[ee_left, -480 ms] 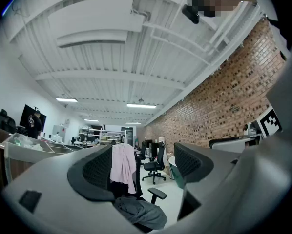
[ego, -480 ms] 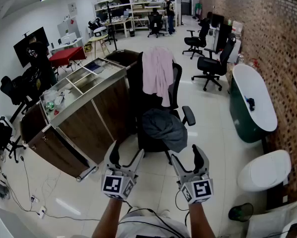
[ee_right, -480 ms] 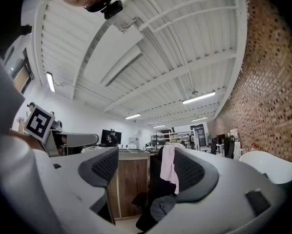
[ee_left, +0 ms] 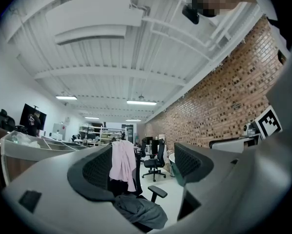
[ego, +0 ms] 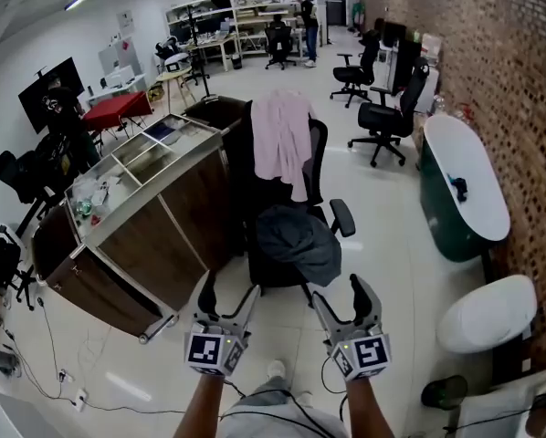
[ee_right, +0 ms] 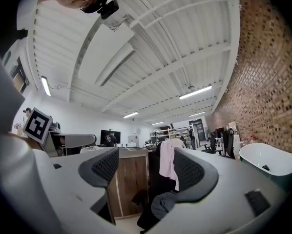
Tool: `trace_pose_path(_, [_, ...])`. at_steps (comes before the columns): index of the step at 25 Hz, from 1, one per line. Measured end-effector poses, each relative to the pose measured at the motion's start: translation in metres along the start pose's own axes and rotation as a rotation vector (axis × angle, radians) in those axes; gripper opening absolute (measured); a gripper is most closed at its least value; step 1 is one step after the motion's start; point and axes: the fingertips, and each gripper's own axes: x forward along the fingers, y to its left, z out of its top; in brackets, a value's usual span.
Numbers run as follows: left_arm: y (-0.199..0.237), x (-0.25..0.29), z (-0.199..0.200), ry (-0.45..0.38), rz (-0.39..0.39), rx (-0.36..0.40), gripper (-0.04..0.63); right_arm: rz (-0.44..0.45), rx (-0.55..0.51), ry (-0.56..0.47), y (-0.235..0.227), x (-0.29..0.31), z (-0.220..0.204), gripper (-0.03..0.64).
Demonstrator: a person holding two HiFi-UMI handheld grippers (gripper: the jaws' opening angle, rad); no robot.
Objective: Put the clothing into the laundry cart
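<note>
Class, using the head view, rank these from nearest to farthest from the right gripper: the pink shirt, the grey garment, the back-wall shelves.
1. Grey garment, on the chair seat just ahead of the right gripper.
2. Pink shirt, draped over the chair back.
3. Shelves, at the room's far end.

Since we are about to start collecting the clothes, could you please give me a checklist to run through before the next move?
1. Left gripper open and empty: ok.
2. Right gripper open and empty: ok.
3. Grey garment lying uncovered on the chair seat: ok.
4. Pink shirt draped over the chair back, nothing on top: ok.
5. Grippers close enough to grasp clothing: not ok, both are short of the chair.
6. Laundry cart identified: cannot tell which piece of furniture it is.
</note>
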Motion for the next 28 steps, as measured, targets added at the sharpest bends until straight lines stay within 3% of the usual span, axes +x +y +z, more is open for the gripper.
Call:
trace_pose_path(11, [0.062, 0.075, -0.029, -0.048, -0.027, -0.038, 0.383, 0.009, -0.093, -0.005, -0.007, 0.104, 0.015, 0.368])
trace_pose_path(23, [0.149, 0.103, -0.033, -0.065, 0.005, -0.025, 0.382, 0.046, -0.127, 0.023, 0.028, 0.194, -0.001, 0.367])
trace_pose_path(28, [0.149, 0.113, -0.032, -0.042, -0.007, -0.099, 0.382, 0.032, -0.128, 0.061, 0.022, 0.205, -0.013, 0.367])
